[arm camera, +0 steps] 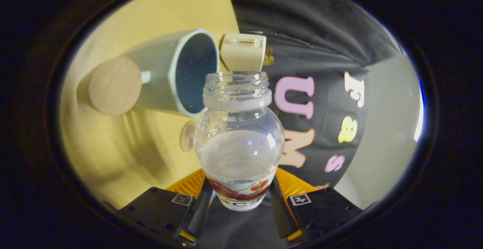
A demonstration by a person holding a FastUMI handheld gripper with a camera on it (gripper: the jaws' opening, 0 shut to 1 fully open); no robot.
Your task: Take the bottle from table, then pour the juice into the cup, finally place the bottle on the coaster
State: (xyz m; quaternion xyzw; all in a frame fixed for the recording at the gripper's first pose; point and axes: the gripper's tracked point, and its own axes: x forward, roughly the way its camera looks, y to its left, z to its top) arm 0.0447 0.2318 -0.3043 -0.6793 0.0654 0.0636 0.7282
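Gripper view: fingers clamped on the uncapped bottle, rolled sideways with its mouth beside the cup, so mid-pour by the look; next, mouth over the rim, then on to the round coaster on the worktop.

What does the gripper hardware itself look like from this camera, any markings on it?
The gripper shows two blocky bodies with small screw holes, each carrying a square black-and-white fiducial tag on its top face. From each block, a flat, slim finger runs forward. Ribbed orange panels sit behind the fingers. No cables are visible.
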